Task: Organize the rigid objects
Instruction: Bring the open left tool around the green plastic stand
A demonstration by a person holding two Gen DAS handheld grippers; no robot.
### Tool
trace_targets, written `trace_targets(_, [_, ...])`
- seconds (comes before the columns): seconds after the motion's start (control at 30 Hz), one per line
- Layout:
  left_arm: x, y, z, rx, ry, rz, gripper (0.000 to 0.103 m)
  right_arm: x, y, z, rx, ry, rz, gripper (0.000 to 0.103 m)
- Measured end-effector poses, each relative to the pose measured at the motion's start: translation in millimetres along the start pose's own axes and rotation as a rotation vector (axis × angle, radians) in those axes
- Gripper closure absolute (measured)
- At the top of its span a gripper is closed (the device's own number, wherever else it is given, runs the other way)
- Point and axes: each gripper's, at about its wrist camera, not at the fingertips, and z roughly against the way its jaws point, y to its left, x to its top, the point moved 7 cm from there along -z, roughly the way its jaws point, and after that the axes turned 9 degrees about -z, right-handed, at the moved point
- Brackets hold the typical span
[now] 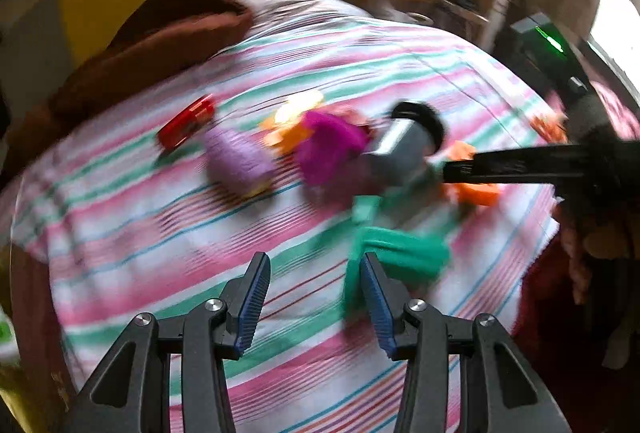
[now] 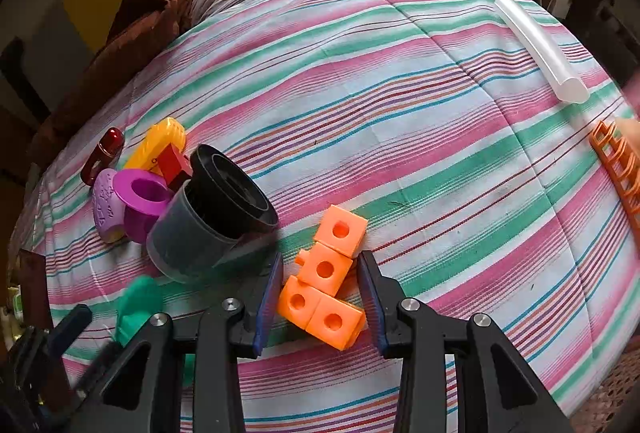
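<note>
Pink, green and white striped cloth (image 2: 420, 81) covers the surface on which everything is laid. In the right wrist view, going from the left, a dark red piece (image 2: 102, 157) is seen near the far left edge, with a yellow ring-shaped piece (image 2: 158, 143) just beside it. A lilac rounded piece (image 2: 105, 209) and a magenta ring (image 2: 146, 199) are packed together, touching, and a small red block (image 2: 174, 163) is wedged behind them. A grey cylinder with a black rim (image 2: 212, 217) is lying tilted on its side against the magenta ring. Below it a blurred green piece (image 2: 138, 307) is seen.

The cluster of orange cubes (image 2: 326, 277), four joined blocks with round holes, is bracketed by the right gripper (image 2: 320, 297). Its fingers are spread to either side of the cluster; whether the pads are touching the cubes cannot be told. Further right, a translucent white tube (image 2: 540, 49) is laid well apart near the far edge, and an orange lattice piece (image 2: 618, 165) is cut off at the right border.

The left wrist view is heavily blurred. The left gripper (image 1: 316, 297) is held spread, with nothing between its fingers; the green piece (image 1: 400, 253) is seen just beyond its right finger. The right gripper is visible there as a dark bar (image 1: 520, 165) entering from the right.
</note>
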Motion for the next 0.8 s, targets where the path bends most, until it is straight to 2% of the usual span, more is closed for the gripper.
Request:
trace_targets(0.17, [-25.5,32.9,-6.7,0.007,0.041,0.096,0.056,-0.5,0.8,-0.3,-0.005,-0.002,0.006,0.063])
trace_targets(0.27, [-35.8,33.8,-0.7,-0.006,0.029,0.123,0.056,-0.6,0.4,-0.1,-0.007,-0.003,0.009,0.063])
trace_targets(0.33, [-40.5,26.4,7.6,-0.044,0.007,0.126,0.056,-0.2,-0.6,0.3,-0.008,-0.003,0.010,0.063])
trace_targets(0.47, [-43.0,-2.9,22.8,-0.179,-0.023,0.142,0.056,-0.2,0.6,-0.2,-0.010,-0.003,0.013,0.063])
trace_targets(0.57, [-44.2,-30.4,15.7,-0.169,0.015,0.069,0.056,-0.3,0.7,-0.7,-0.011,-0.004,0.016,0.063])
trace_targets(0.67, [-46.9,-38.4,7.1,-0.157,0.028,0.077,0.056,-0.3,-0.9,-0.1,-0.008,-0.005,0.015,0.063])
trace_targets(0.8, [-39.9,-39.5,26.6,-0.170,-0.073,0.121,0.056,-0.7,-1.2,-0.3,-0.008,-0.004,0.015,0.063])
